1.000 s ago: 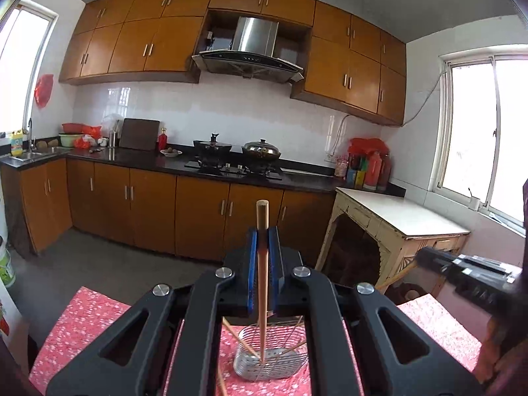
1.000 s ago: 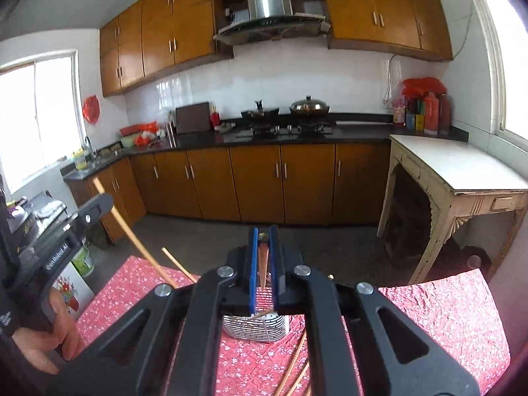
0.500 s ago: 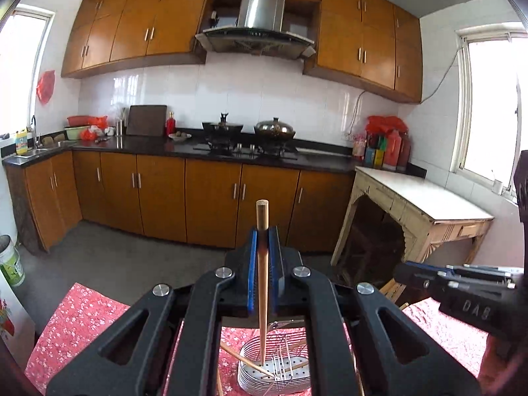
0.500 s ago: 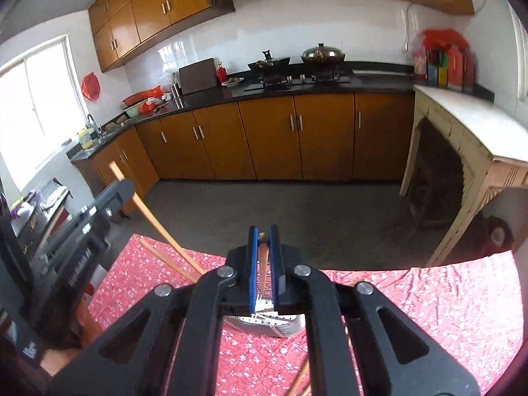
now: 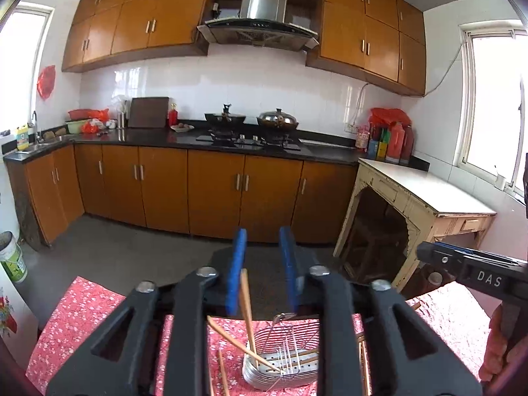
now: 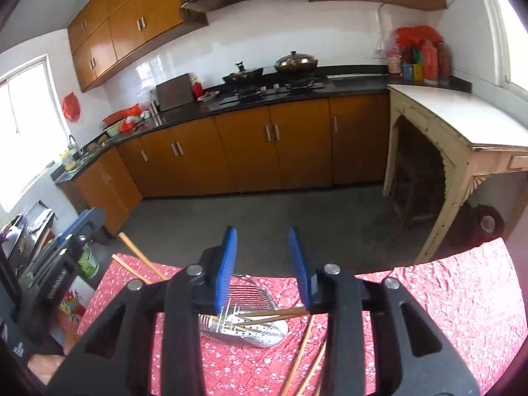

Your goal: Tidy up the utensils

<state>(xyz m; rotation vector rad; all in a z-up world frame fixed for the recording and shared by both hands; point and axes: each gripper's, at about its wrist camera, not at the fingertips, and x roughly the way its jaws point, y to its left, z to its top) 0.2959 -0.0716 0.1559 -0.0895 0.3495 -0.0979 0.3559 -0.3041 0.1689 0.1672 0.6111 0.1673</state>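
Observation:
A metal wire utensil basket point(image 5: 280, 363) stands on the red floral tablecloth point(image 5: 82, 313), with several wooden chopsticks point(image 5: 247, 316) leaning in it. My left gripper point(image 5: 262, 267) is open above the basket; one chopstick leans by its left pad, free of the jaws. In the right wrist view my right gripper point(image 6: 262, 265) is open above the same basket point(image 6: 244, 323), where chopsticks point(image 6: 264, 315) rest. More loose chopsticks point(image 6: 303, 359) lie on the cloth beside the basket. Each gripper shows at the edge of the other's view.
The table edge drops to a grey floor ahead. Kitchen cabinets and a stove counter point(image 5: 231, 142) run along the far wall. A worn cream side table point(image 5: 422, 198) stands at the right. A white bucket point(image 5: 11, 260) sits on the floor at the left.
Both grippers were shut on a chopstick each and have opened. The chopsticks have dropped into the basket. Both views have tilted down toward the basket.

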